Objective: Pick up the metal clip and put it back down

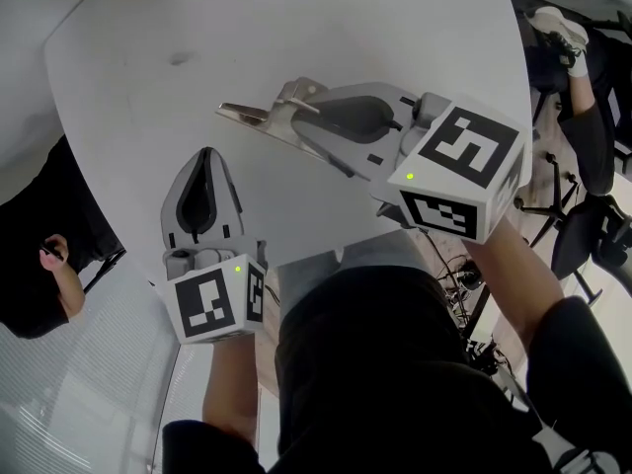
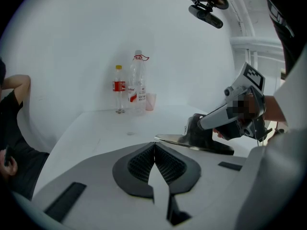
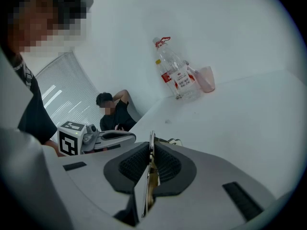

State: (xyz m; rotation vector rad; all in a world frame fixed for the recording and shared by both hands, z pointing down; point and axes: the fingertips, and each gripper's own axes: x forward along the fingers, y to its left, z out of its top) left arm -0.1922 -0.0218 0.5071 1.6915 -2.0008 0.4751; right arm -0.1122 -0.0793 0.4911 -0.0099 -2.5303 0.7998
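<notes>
Right gripper [image 1: 281, 117]: jaws clamped on flat silver metal clip [image 1: 242, 114]. Clip sits edge-on between black ribbed pads [image 3: 168, 164], pointed tip sticking out leftward over white round table [image 1: 326, 28]. Cannot tell whether clip touches tabletop. Left gripper [image 1: 205, 154]: jaws pressed together, nothing between them, by table's near edge, near right gripper. Clear red-labelled plastic bottles [image 2: 138, 80] and pink cup [image 2: 150, 101] stand together at far edge.

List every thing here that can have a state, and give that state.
metal clip, clamped in the right gripper.
right gripper, fingers shut on the metal clip.
left gripper, fingers shut, empty.
tall bottle, upright.
small bottle, upright, capped.
pink cup, upright.
</notes>
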